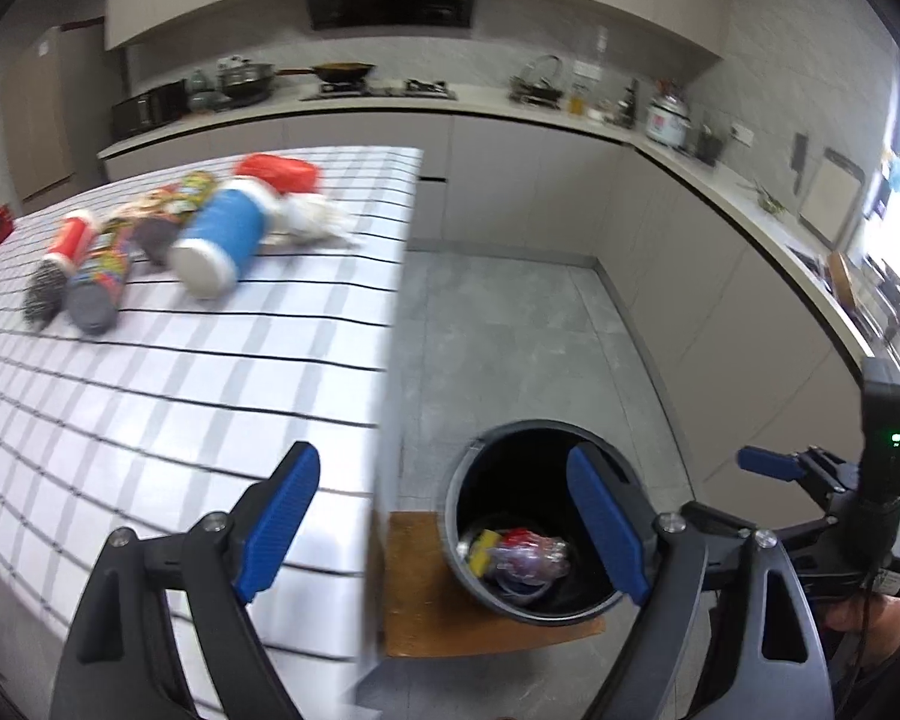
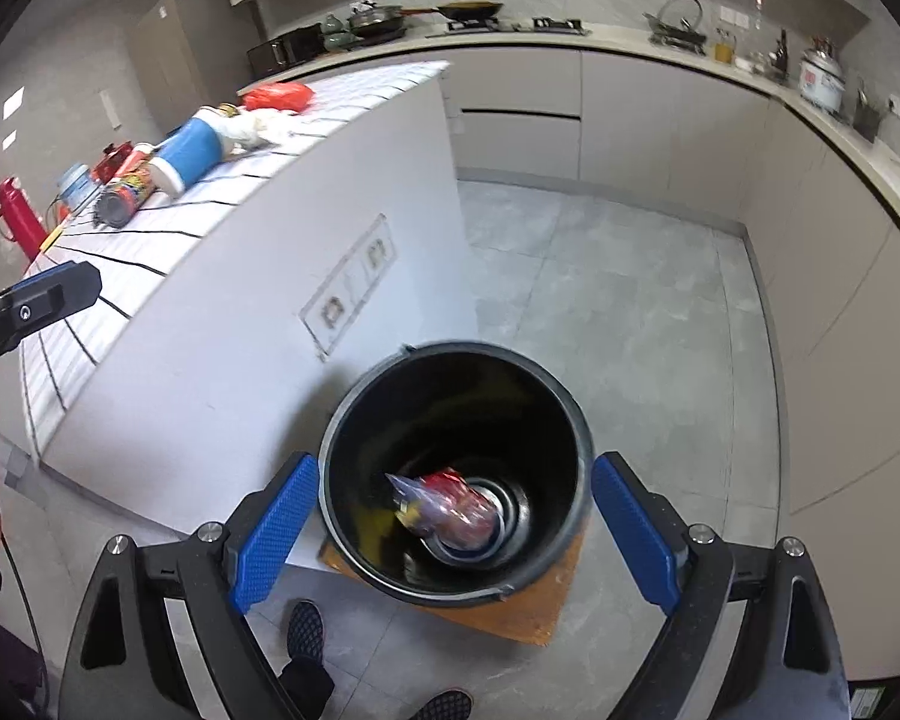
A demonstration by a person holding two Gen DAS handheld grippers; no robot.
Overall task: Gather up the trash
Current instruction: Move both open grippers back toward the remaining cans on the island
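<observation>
Trash run looks partly done from here: the black bucket sitting on a wooden board on the floor beside the counter already has a few bits in the bottom, what looks like a crumpled clear plastic bottle with a red label plus something yellow, hard to make out more. Both tools are empty right now, the left gripper has its blue pads spread with nothing between them, and the right gripper is wide apart too, hanging right above the bucket mouth. Plenty left on the checkered tabletop though: a blue and white canister lying on its side, a couple of colourful printed tubes, a red can, a red bag and some crumpled white stuff, all bunched together at the far end, well apart from the bucket. I'd guess under half done, next is going back for that pile
</observation>
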